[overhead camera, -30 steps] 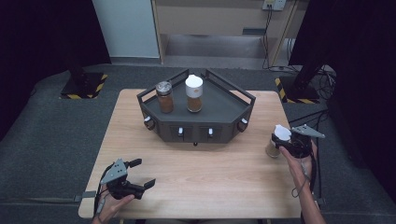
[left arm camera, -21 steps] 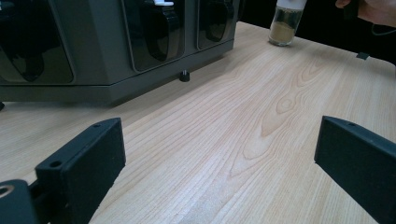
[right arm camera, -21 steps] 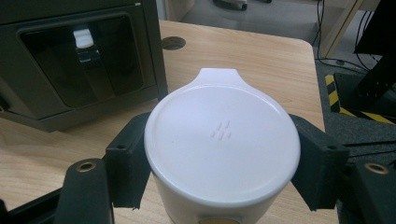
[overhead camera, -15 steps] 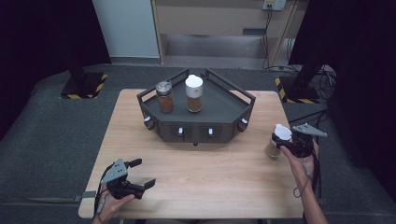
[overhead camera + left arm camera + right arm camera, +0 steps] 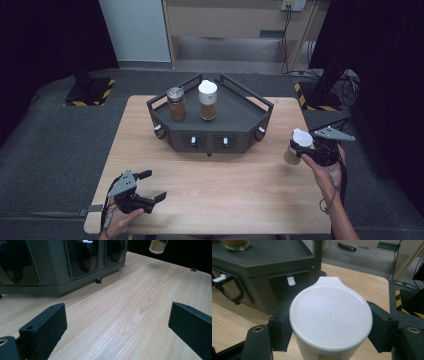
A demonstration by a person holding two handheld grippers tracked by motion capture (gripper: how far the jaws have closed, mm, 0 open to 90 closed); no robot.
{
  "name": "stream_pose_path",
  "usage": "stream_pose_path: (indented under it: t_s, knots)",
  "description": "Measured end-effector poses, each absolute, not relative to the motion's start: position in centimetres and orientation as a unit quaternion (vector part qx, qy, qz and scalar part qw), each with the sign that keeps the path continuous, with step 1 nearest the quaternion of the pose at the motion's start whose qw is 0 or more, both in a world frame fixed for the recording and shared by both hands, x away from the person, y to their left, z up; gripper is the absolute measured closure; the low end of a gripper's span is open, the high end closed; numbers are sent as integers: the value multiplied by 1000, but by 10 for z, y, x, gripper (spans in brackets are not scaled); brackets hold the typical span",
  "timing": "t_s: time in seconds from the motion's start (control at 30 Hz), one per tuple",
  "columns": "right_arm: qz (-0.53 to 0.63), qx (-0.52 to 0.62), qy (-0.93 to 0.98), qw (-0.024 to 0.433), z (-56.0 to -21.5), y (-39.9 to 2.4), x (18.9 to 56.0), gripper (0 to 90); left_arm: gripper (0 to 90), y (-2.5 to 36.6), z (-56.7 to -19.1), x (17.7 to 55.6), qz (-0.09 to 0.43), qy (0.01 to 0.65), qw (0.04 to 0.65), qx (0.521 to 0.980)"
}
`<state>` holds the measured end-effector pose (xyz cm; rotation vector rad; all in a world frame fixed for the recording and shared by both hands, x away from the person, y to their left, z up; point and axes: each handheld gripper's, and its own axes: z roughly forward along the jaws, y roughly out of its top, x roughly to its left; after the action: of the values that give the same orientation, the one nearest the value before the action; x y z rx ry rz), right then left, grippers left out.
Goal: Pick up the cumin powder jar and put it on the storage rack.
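Observation:
My right gripper (image 5: 303,150) is shut on a white-lidded spice jar (image 5: 297,147) and holds it above the table's right edge. In the right gripper view the jar's white lid (image 5: 330,315) sits between the two black jaws. The jar's bottom (image 5: 158,246) hangs in the air at the top of the left gripper view. My left gripper (image 5: 154,186) rests open near the table's front left, with bare wood between its jaws (image 5: 117,322). A dark rack (image 5: 235,120) at the table's back carries a metal-lidded jar (image 5: 176,103) and a white-lidded jar (image 5: 208,100).
The dark rack (image 5: 45,277) has knobs and recessed slots along its front faces. The wooden table (image 5: 210,190) stands on grey carpet. Cables and yellow-black striped stand bases (image 5: 310,97) lie on the floor behind and to the right.
My right gripper has lifted the white-lidded jar off the table, straight up by a little. The left gripper has stayed still.

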<state>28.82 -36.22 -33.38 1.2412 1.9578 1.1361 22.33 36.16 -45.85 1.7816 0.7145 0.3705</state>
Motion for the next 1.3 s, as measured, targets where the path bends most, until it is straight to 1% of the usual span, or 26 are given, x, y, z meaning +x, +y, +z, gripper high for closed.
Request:
stream_pose_path:
  t_s: [0.4,0.73,1.03,1.3]
  knots:
    - [435,441,744,251,-301,-352,288,310,9,362,-459,223,157,303,560,755]
    - [436,424,756,244,-273,-336,293,310,8,362,-458,223,157,304,560,755]
    - [436,412,765,235,-251,-318,303,310,9,362,-458,223,157,304,560,755]
    - [436,405,770,231,-238,-297,321,310,9,362,-458,223,157,304,560,755]
